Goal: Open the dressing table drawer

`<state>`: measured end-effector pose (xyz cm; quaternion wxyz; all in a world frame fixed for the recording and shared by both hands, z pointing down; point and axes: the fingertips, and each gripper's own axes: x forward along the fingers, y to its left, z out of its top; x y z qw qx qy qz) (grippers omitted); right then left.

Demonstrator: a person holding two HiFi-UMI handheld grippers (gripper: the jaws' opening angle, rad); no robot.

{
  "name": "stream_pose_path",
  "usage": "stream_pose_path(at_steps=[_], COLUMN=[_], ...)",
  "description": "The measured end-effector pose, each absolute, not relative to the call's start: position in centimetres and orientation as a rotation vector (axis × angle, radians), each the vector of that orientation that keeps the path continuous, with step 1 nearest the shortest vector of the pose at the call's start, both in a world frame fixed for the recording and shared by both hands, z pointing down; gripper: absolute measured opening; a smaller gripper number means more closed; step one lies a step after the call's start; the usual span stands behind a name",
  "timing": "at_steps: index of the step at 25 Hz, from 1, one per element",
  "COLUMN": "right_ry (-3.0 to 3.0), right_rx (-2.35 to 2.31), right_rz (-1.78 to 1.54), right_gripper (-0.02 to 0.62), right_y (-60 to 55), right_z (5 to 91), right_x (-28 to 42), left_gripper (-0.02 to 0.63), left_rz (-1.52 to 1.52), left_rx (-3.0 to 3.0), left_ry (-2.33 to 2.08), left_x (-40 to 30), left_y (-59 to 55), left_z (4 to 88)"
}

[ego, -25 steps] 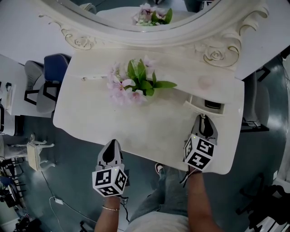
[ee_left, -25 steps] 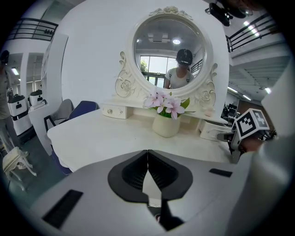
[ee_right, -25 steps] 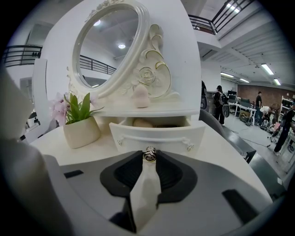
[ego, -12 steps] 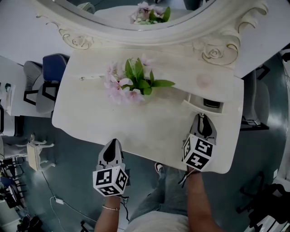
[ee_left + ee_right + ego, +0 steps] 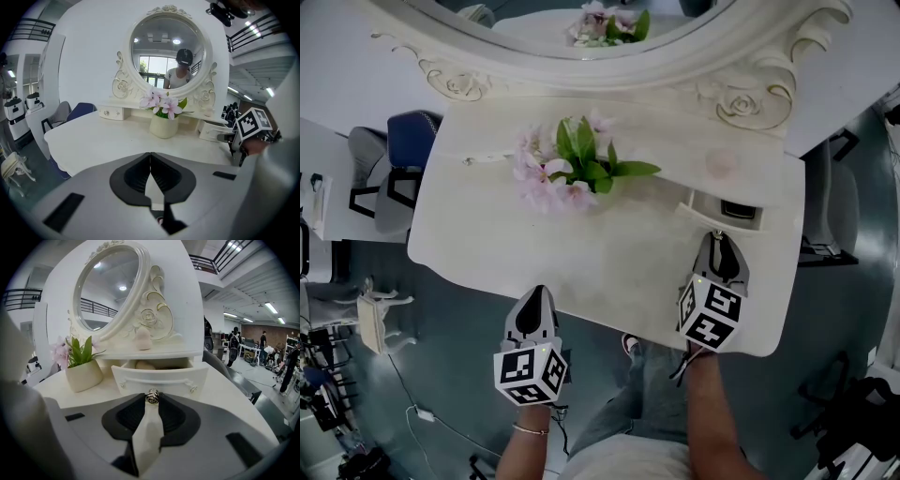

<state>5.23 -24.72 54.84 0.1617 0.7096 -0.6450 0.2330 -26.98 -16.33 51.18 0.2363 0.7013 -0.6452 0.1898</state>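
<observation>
The small white drawer at the right back of the dressing table stands pulled out, with a pale rounded thing inside. In the right gripper view the drawer front faces me and its metal knob sits pinched between the jaw tips of my right gripper. From the head view, the right gripper reaches over the tabletop to the drawer. My left gripper hovers at the table's front edge, its jaws closed together on nothing.
A vase of pink flowers stands mid-table in front of the oval mirror. A matching small drawer sits at the back left. A pink egg-shaped thing rests on the shelf above the open drawer. Chairs stand left of the table.
</observation>
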Motion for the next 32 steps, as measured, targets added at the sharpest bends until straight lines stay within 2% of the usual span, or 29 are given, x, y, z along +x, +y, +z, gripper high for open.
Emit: stream_pose_path(at_steps=[32], right_ry=[-1.861], right_rx=[2.002], right_rz=[0.626], right_gripper=[0.106], right_y=[-22.0], right_z=[55.1], right_x=[4.6], left_gripper=[0.018], left_rz=[0.524], left_rx=[1.919], left_ry=[-1.771], left_x=[-27.2], left_y=[-14.8], left_z=[51.3])
